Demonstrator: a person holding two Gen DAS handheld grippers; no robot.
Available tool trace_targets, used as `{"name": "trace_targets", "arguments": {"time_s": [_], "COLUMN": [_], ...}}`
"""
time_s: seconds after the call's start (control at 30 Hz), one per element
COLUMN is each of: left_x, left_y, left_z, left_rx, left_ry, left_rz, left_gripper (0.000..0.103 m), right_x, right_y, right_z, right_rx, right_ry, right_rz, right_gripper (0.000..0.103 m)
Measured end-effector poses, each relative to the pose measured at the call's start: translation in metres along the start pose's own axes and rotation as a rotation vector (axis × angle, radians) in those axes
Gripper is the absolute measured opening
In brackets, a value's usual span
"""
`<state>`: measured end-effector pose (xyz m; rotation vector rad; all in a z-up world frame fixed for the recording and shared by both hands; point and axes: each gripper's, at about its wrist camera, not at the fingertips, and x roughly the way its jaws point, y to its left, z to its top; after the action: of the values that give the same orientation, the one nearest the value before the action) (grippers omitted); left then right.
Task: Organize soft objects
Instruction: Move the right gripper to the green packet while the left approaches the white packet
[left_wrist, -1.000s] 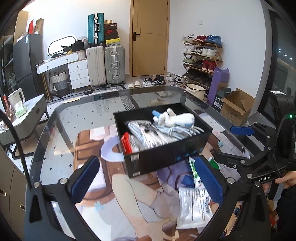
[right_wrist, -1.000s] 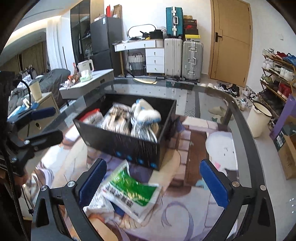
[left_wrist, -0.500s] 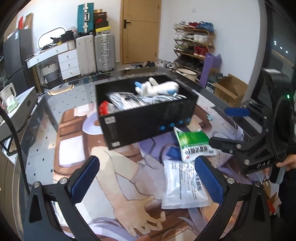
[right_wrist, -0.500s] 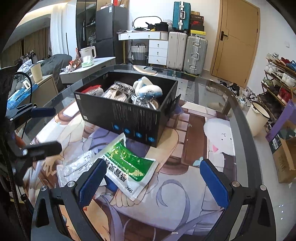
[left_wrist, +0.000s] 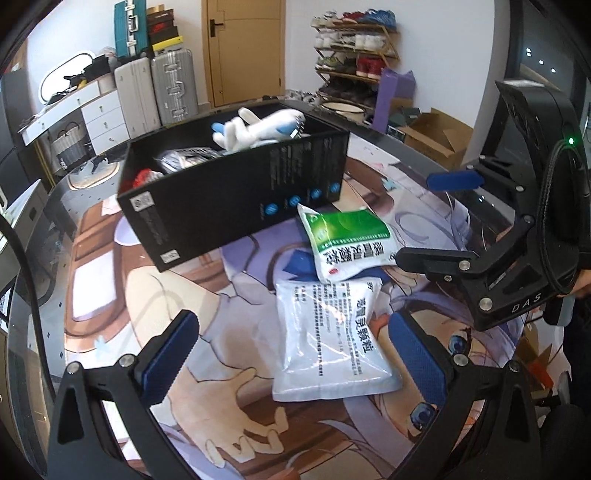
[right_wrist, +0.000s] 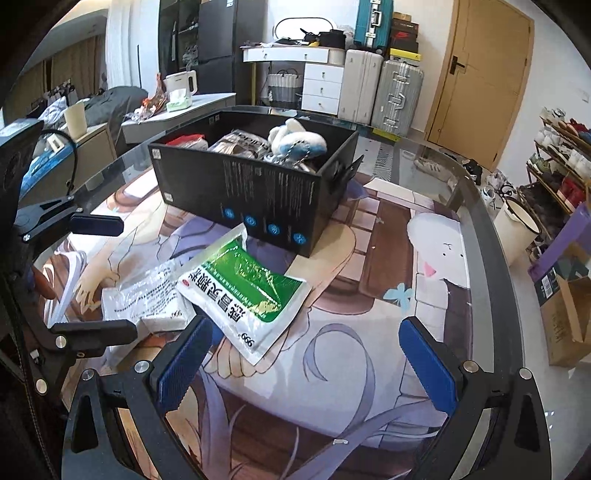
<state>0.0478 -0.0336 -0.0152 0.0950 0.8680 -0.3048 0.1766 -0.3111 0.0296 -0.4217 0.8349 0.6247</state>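
1. Glossy green-and-white plastic is what I am lining up on: the green pouch (right_wrist: 243, 291) lies flat on the printed mat, just ahead of my right gripper (right_wrist: 304, 360) and a little left of its centre line, one corner against the front wall of the black box (right_wrist: 258, 195).
2. Its long axis runs diagonally, from the box wall back toward my right gripper's left pad, so I judge the right hand the nearer one for it.
3. The clear white pouch (left_wrist: 332, 332) lies partly under the green one, lengthwise toward my left gripper (left_wrist: 295, 360) and between its pads, toward the right one.
4. Both grippers are spread wide and hold nothing.
5. Both pouches look thin, slippery and crinkly, with granular fill; I expect them to sag when pinched.
6. The box is rigid matte card, already holding a fuzzy white-and-blue plush toy (left_wrist: 258, 127) and foil-like packets.
7. The glass tabletop's curved edge (right_wrist: 491, 258) lies well to the right.
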Motion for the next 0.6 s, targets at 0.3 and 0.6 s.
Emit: {"name": "trace_targets", "arguments": {"time_s": [0.3,0.6], "left_x": [0.013,0.015], "left_y": [0.003,0.016], "left_z": [-0.001,-0.004], "left_rx": [-0.018,-0.036], "left_ry": [0.078,0.091], "left_rz": [0.017,0.054], "left_gripper": [0.103,0.103], "right_x": [0.018,0.035], "right_y": [0.012,0.010], "right_z": [0.002,0.017], "right_rx": [-0.090,-0.111], "right_ry": [0.048,0.063], "right_rz": [0.030,0.087], "right_gripper": [0.102,0.102]}}
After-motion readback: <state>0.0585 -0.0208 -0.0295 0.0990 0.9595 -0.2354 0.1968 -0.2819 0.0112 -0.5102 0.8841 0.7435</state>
